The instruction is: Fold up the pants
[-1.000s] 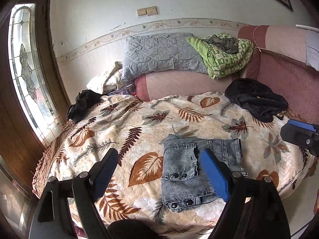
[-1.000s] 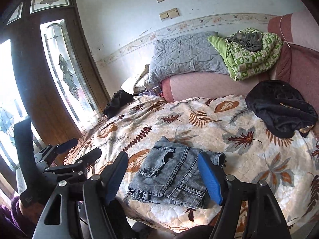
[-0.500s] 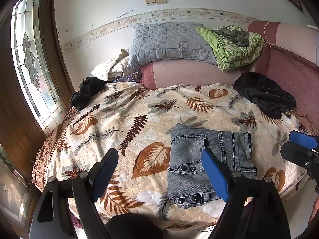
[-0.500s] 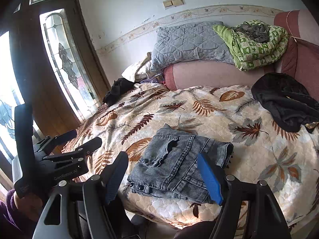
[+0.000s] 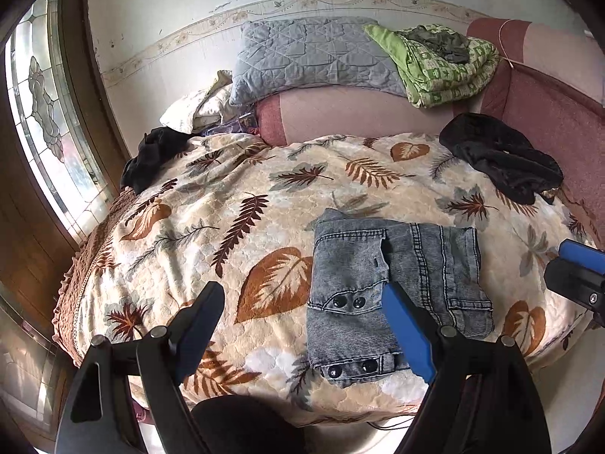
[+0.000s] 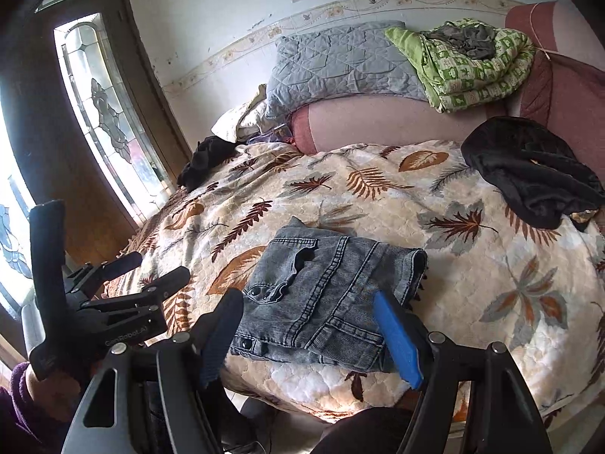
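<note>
Grey denim pants (image 5: 389,287) lie folded into a compact block near the front edge of the bed, on the leaf-print blanket (image 5: 245,227); they also show in the right wrist view (image 6: 325,295). My left gripper (image 5: 302,325) is open and empty, held above the front edge, left of the pants. My right gripper (image 6: 306,333) is open and empty, just in front of the pants. Neither touches the cloth. The right gripper's blue pads (image 5: 578,257) show at the right edge of the left wrist view, and the left gripper's body (image 6: 113,295) shows at the left of the right wrist view.
A black garment (image 5: 503,159) lies at the back right of the bed, another dark one (image 5: 155,155) at the back left. A grey pillow (image 5: 306,60) and a green quilt (image 5: 442,64) rest on the pink headboard. A stained-glass door (image 6: 102,113) stands left.
Both grippers have drawn back and risen from the bed, so the folded pants look farther off. The pants have not moved. Both grippers stay open.
</note>
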